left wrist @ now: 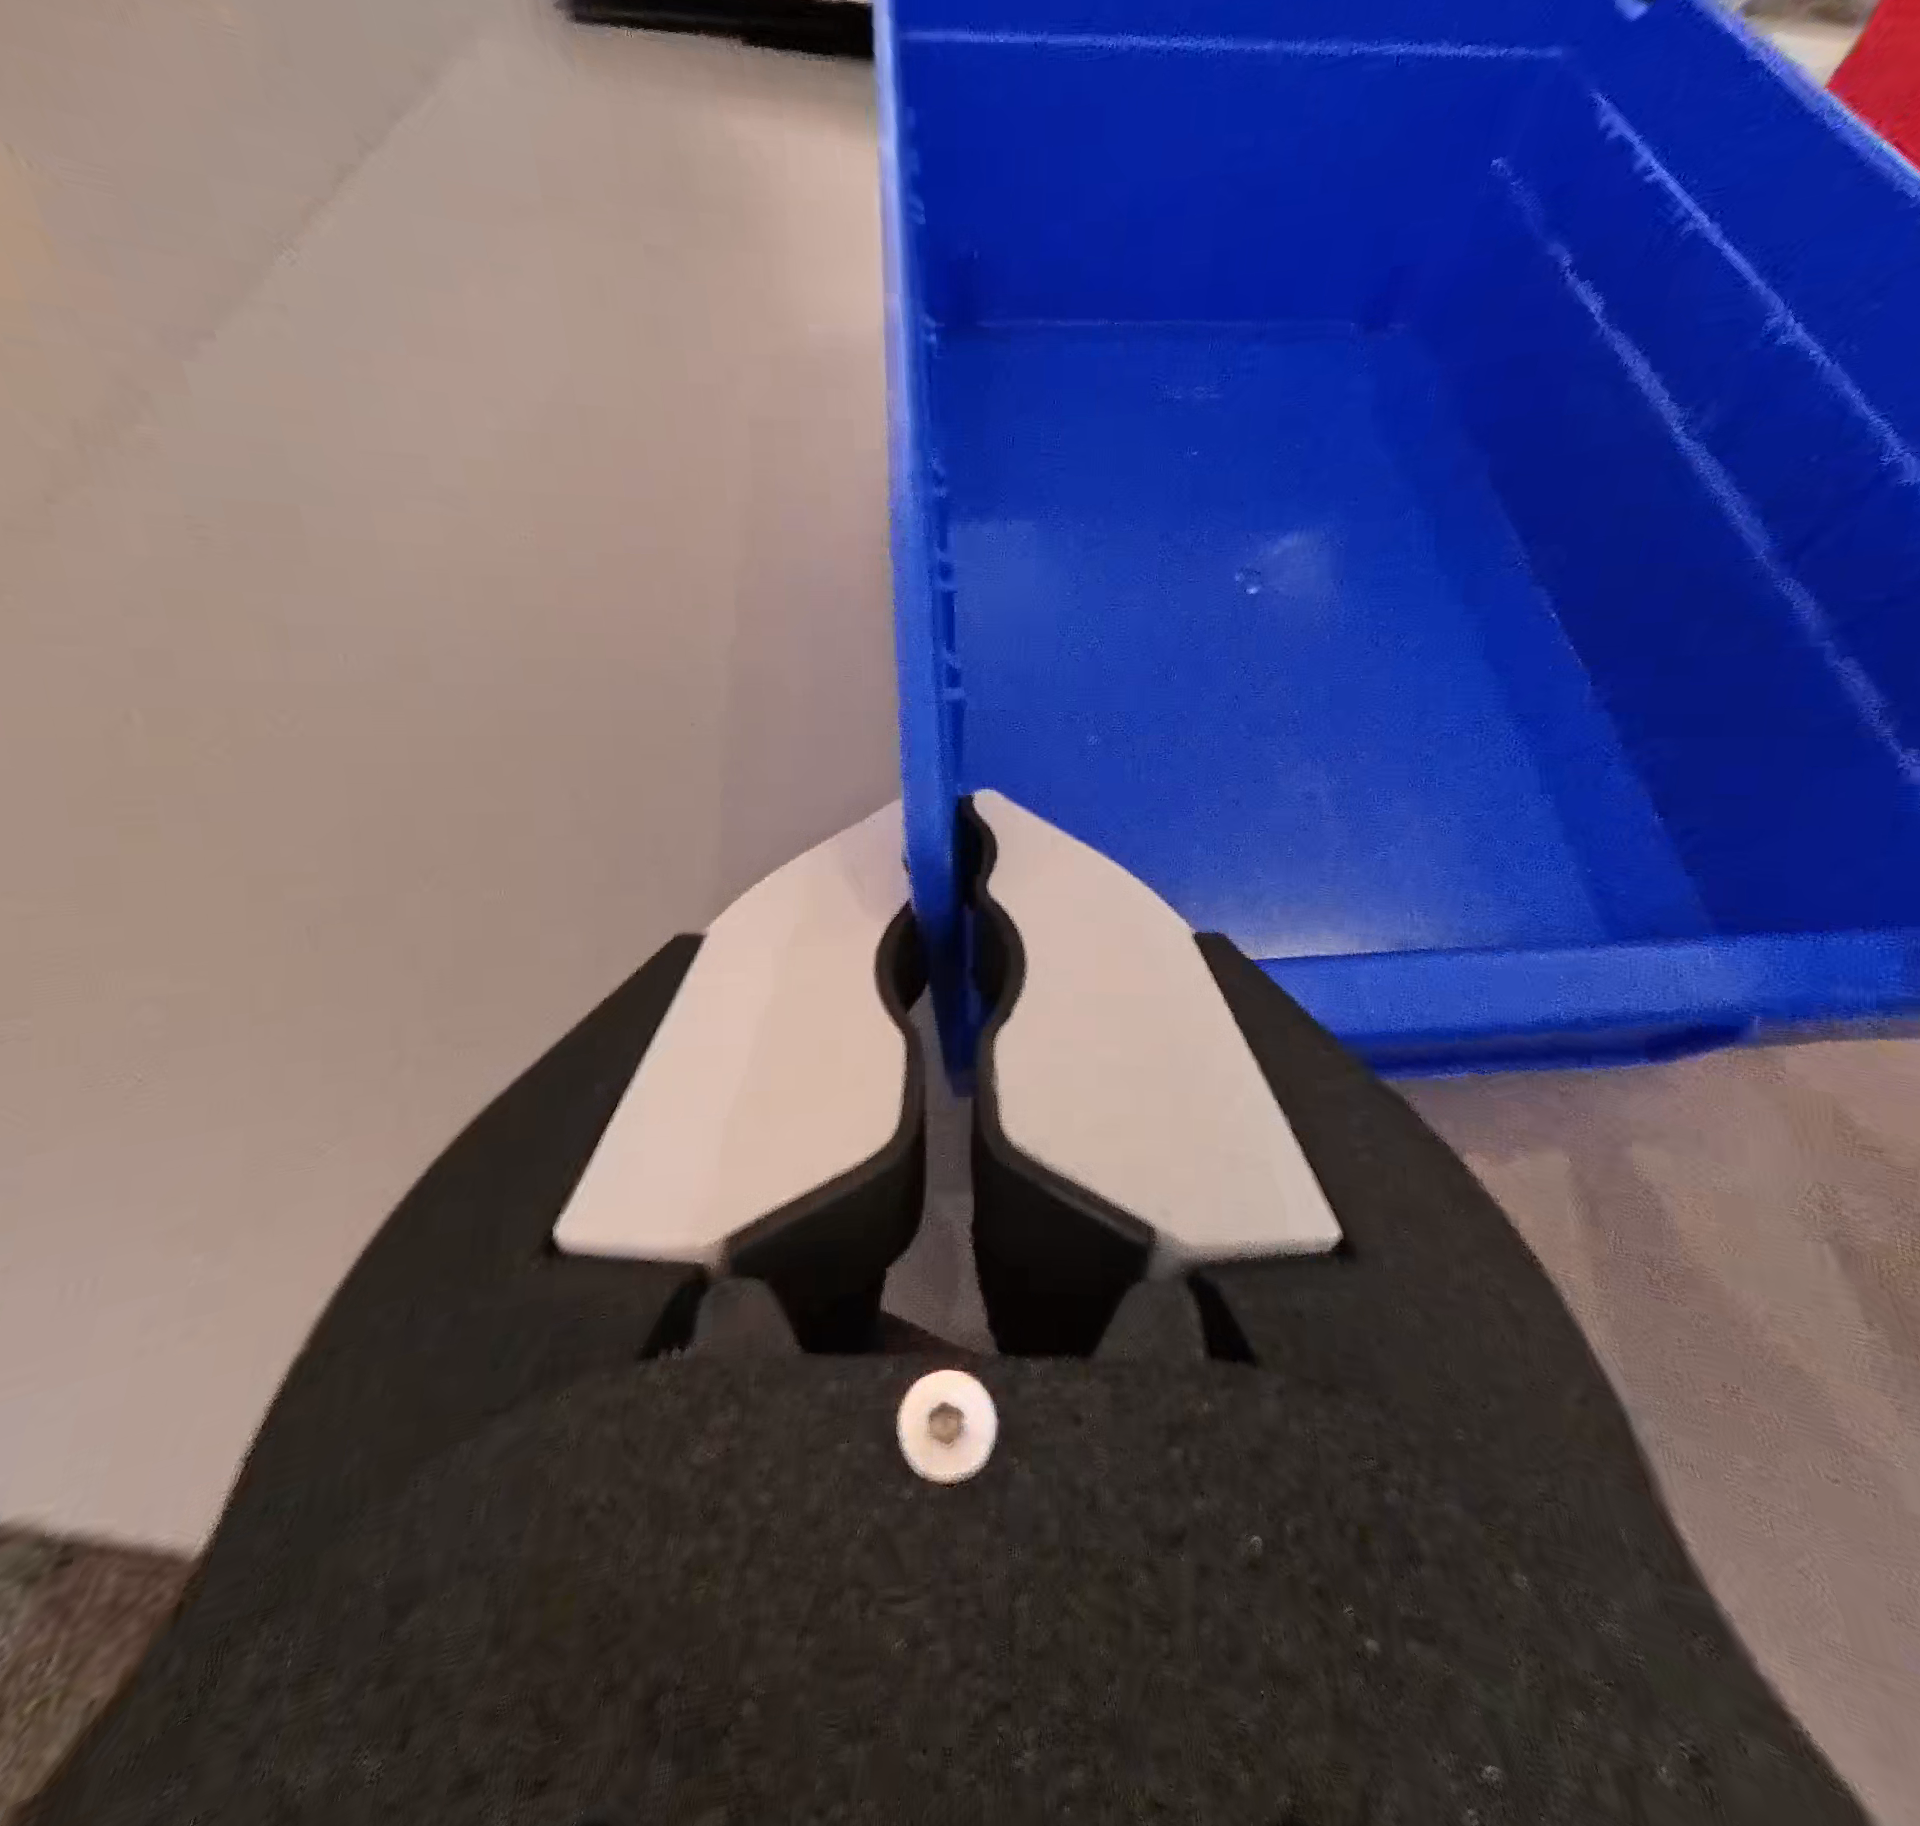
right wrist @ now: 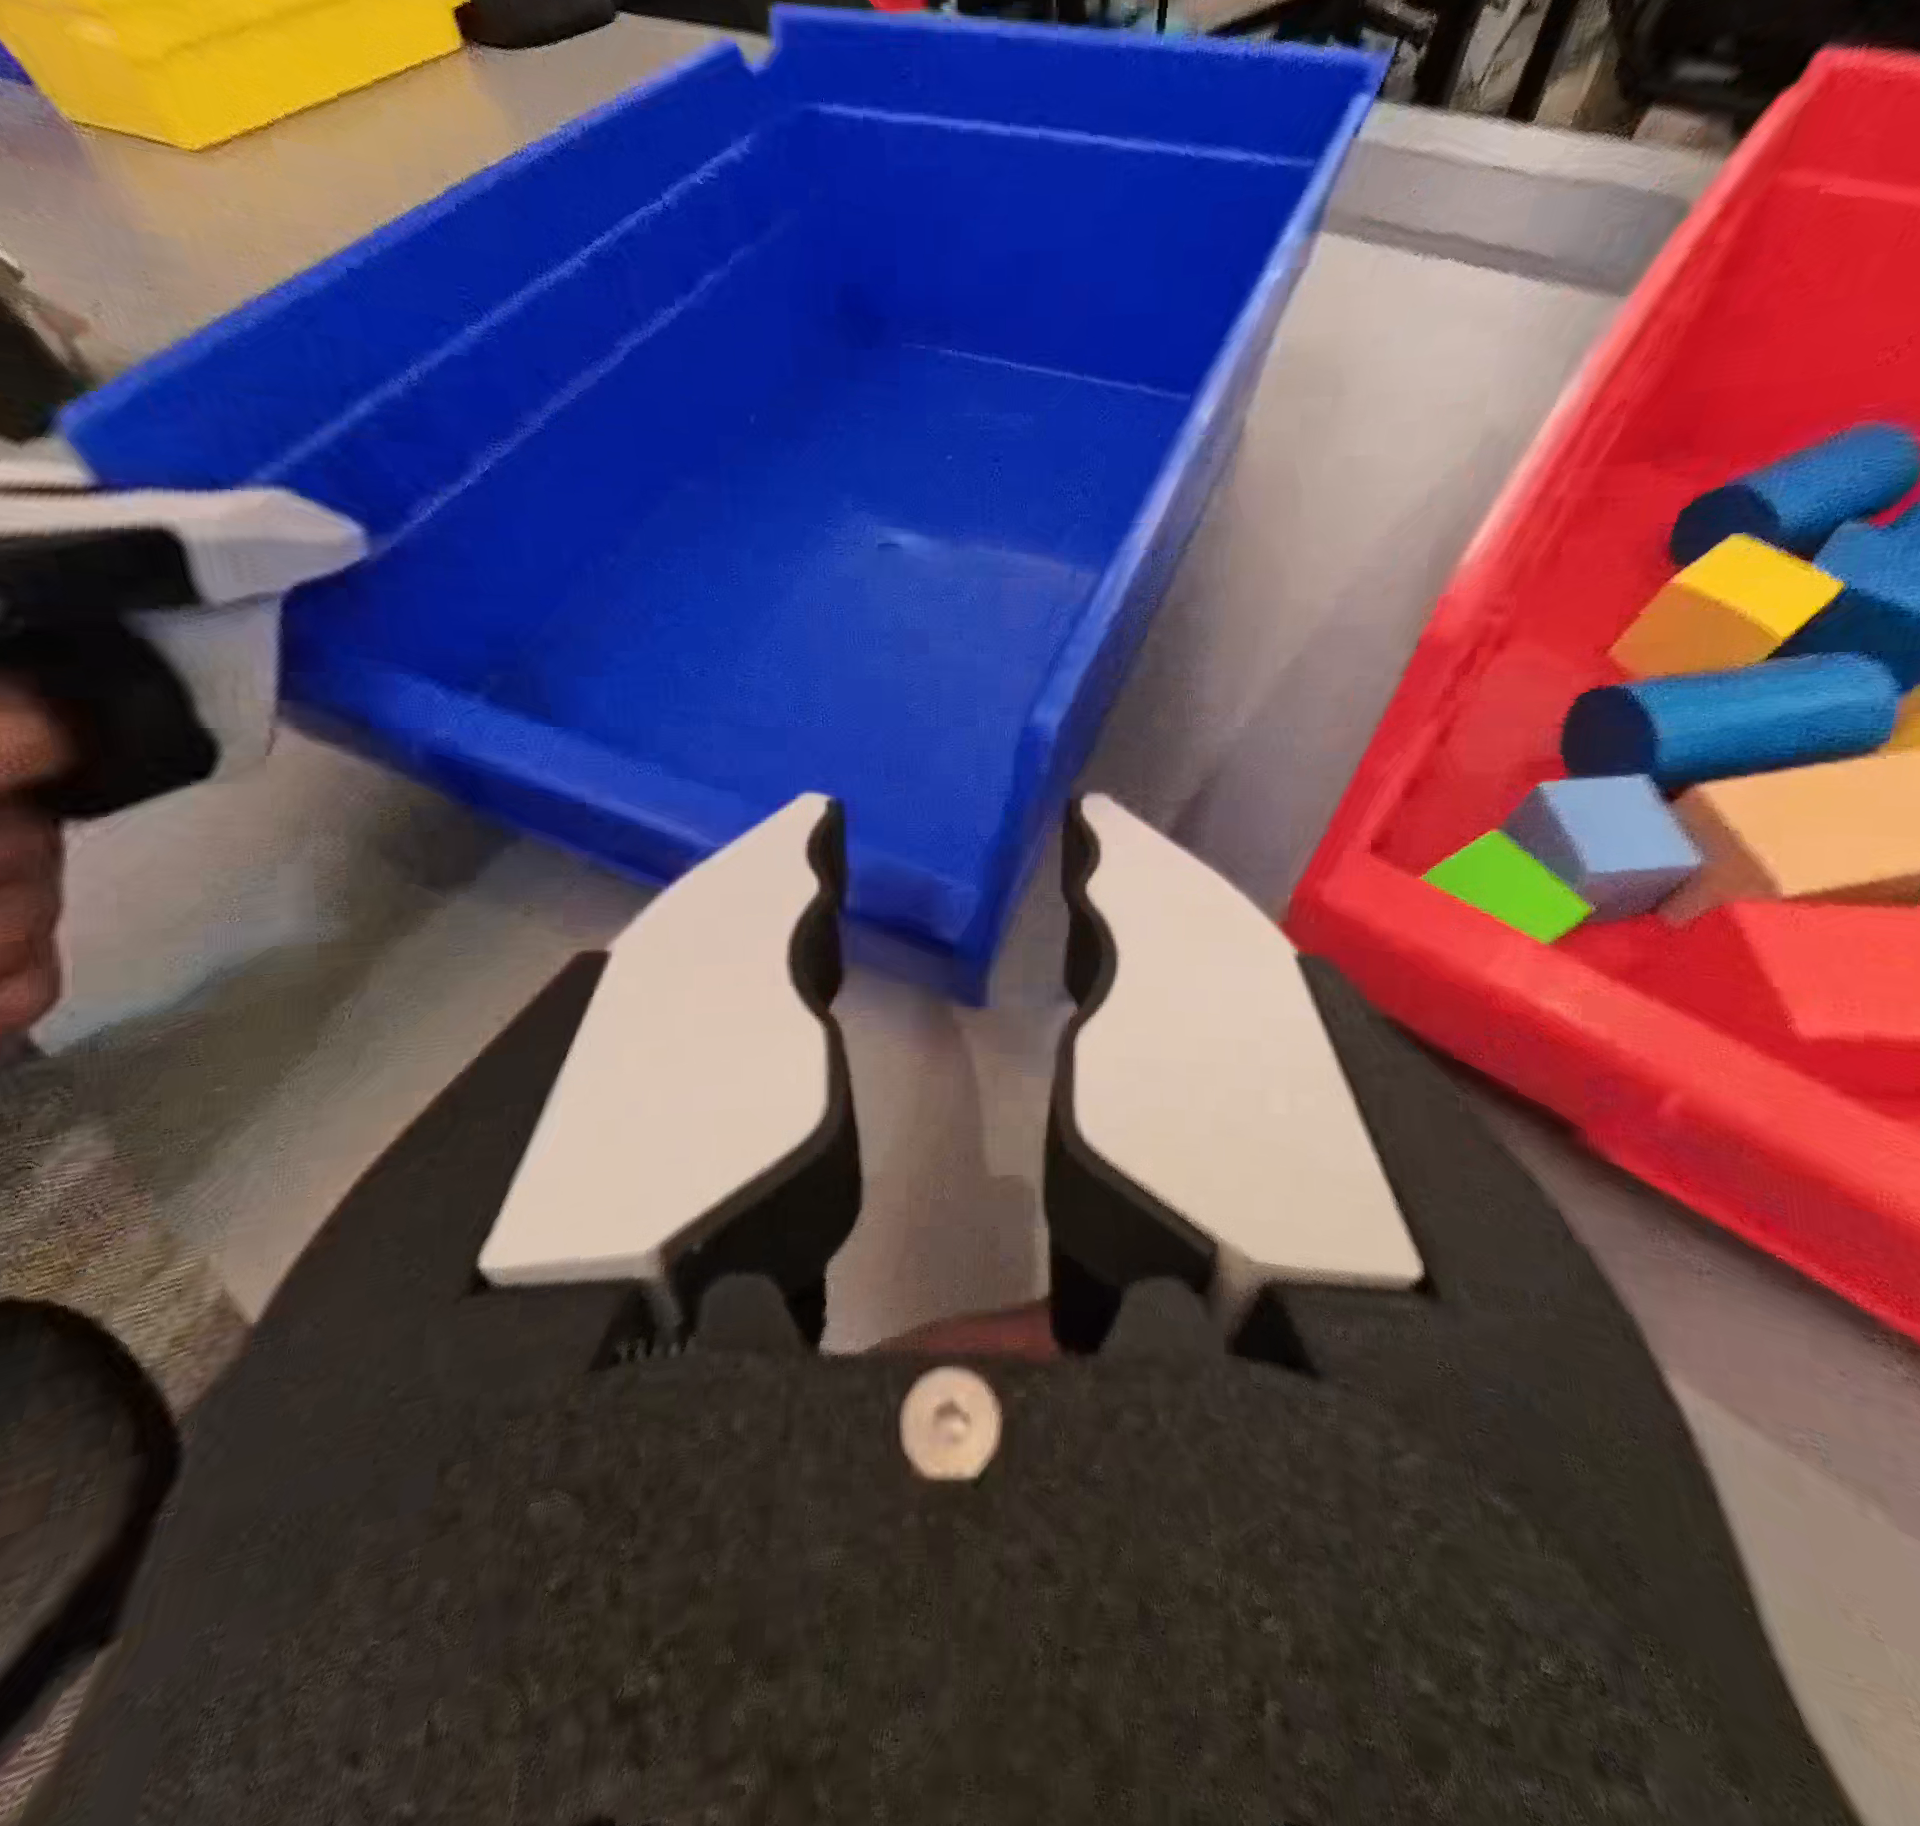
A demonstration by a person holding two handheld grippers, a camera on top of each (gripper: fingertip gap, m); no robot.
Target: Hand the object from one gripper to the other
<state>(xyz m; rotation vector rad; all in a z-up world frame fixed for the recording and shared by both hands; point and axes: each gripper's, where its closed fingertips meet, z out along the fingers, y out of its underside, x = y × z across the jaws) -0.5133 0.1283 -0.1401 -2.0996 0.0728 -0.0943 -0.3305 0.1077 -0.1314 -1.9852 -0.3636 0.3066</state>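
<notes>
An empty blue bin (left wrist: 1351,633) stands on the pale table. My left gripper (left wrist: 951,820) is shut on the bin's left side wall (left wrist: 925,529), one pad on each face of it. The right wrist view shows the same bin (right wrist: 727,488) with the left gripper (right wrist: 291,540) clamped on its left wall. My right gripper (right wrist: 951,820) is open at the bin's near right corner (right wrist: 1023,820). The corner stands between its fingers, and neither pad presses on it.
A red bin (right wrist: 1558,1028) to the right holds several foam blocks, blue cylinders among them. A yellow bin (right wrist: 208,20) sits at the far left. A dark flat object (left wrist: 717,0) lies at the table's far edge.
</notes>
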